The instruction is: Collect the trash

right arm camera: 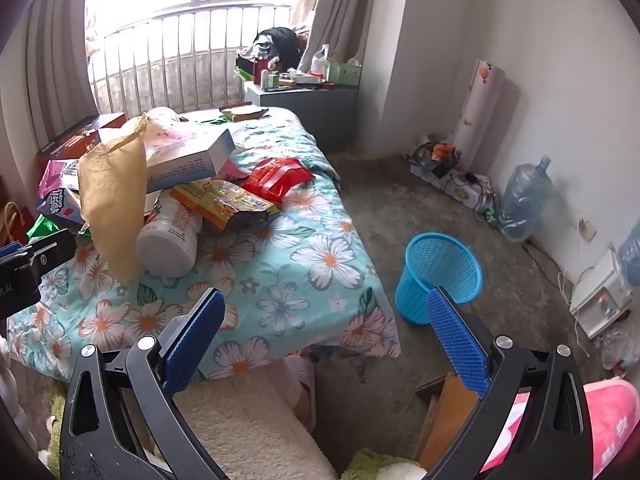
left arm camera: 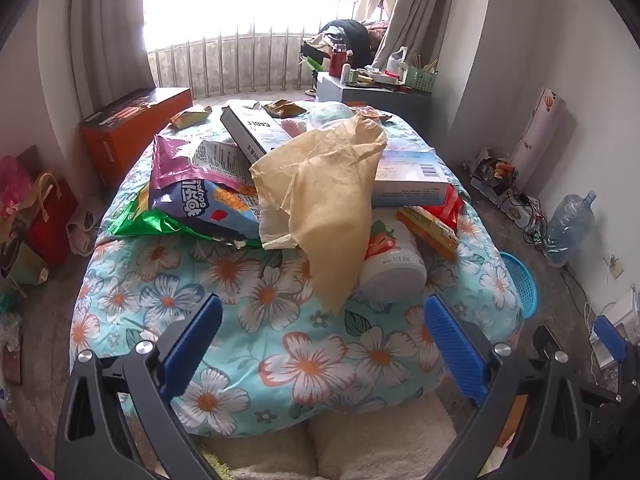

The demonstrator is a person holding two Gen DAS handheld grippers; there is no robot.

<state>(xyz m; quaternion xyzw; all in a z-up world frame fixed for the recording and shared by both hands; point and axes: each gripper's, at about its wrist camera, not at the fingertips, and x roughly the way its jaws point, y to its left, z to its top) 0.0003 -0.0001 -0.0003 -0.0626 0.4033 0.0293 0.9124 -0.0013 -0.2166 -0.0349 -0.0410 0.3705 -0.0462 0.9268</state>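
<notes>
Trash lies piled on a floral quilt [left arm camera: 280,344] [right arm camera: 304,280]: a crumpled tan paper bag [left arm camera: 328,208] [right arm camera: 112,200], a white strawberry-label bottle [left arm camera: 390,264] [right arm camera: 170,240] on its side, blue and green snack bags [left arm camera: 208,208], a grey CABLE box [left arm camera: 256,132], a pale blue box [left arm camera: 412,178] [right arm camera: 188,156], an orange-yellow wrapper [right arm camera: 224,200] and a red wrapper [right arm camera: 276,178]. My left gripper [left arm camera: 324,344] hovers open, short of the tan bag, holding nothing. My right gripper [right arm camera: 324,340] stands open over the quilt's right edge. A blue mesh bin [right arm camera: 438,276] [left arm camera: 520,284] stands on the floor right of the quilt.
An orange box [left arm camera: 132,128] sits left of the quilt, with bags [left arm camera: 44,216] on the floor. A cluttered grey cabinet [right arm camera: 308,108] stands at the back. Along the right wall are a water jug [right arm camera: 524,200], cables and a white appliance [right arm camera: 600,296]. Bare concrete floor [right arm camera: 400,208] surrounds the bin.
</notes>
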